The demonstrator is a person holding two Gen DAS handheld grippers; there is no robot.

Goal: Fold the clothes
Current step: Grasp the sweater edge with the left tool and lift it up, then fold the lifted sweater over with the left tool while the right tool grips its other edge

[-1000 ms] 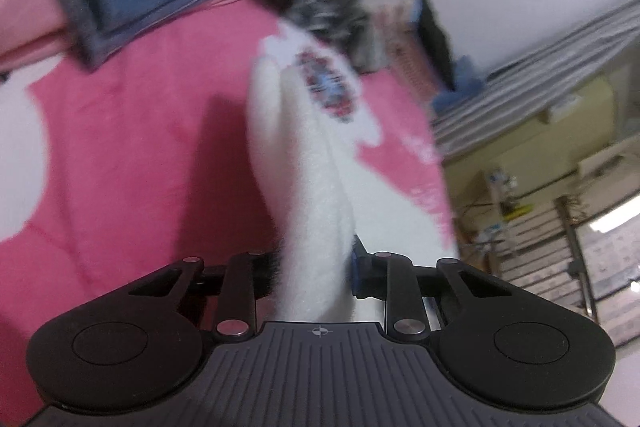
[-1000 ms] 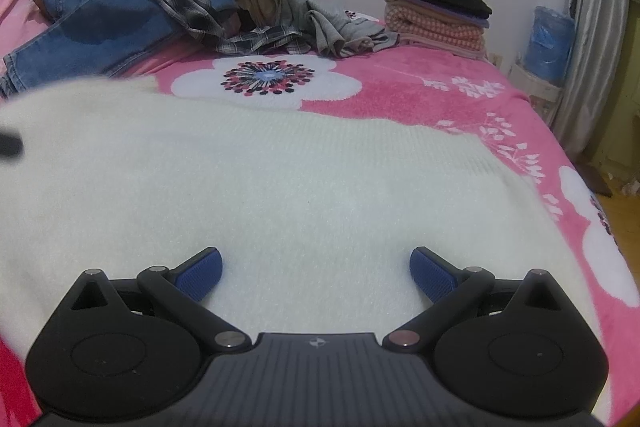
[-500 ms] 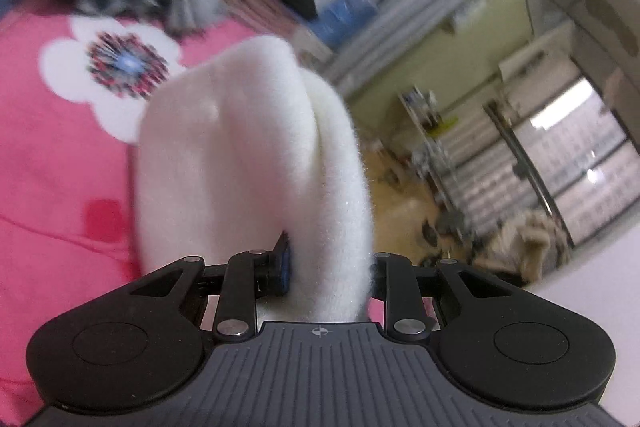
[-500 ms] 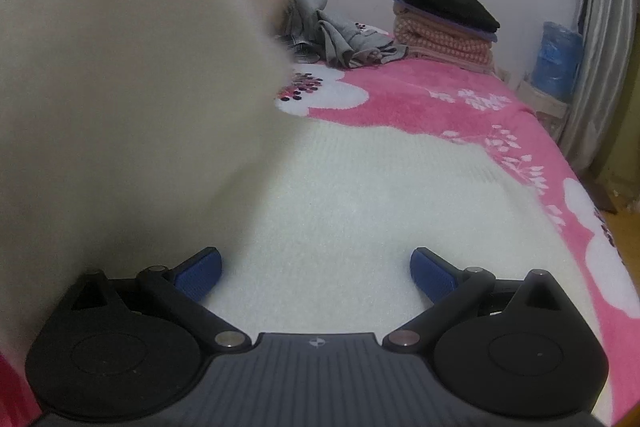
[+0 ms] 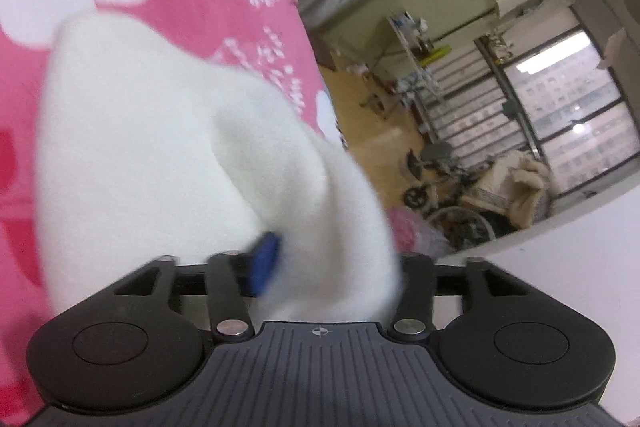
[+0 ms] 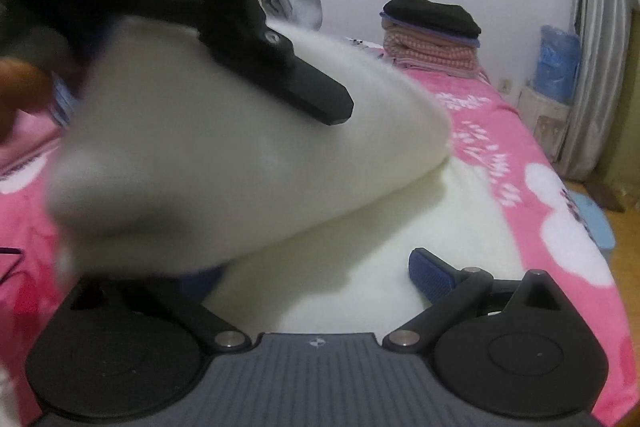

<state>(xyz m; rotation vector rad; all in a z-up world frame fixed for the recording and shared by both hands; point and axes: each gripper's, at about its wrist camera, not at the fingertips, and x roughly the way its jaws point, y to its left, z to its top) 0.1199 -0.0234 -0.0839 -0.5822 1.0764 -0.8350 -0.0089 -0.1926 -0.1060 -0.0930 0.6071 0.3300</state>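
l grip (image 5: 326, 263): jaws opening, white sweater (image 5: 160, 147) fold between | r grip (image 6: 316, 275): spread, over sweater

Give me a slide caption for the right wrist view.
Left gripper, jaws opening, lays a white fleece garment fold across the pink bed; right gripper open.

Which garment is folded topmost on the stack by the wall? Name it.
The black garment lies on top of the folded stack by the wall; the pieces below it are pink checked, and the white sweater is elsewhere on the bed.
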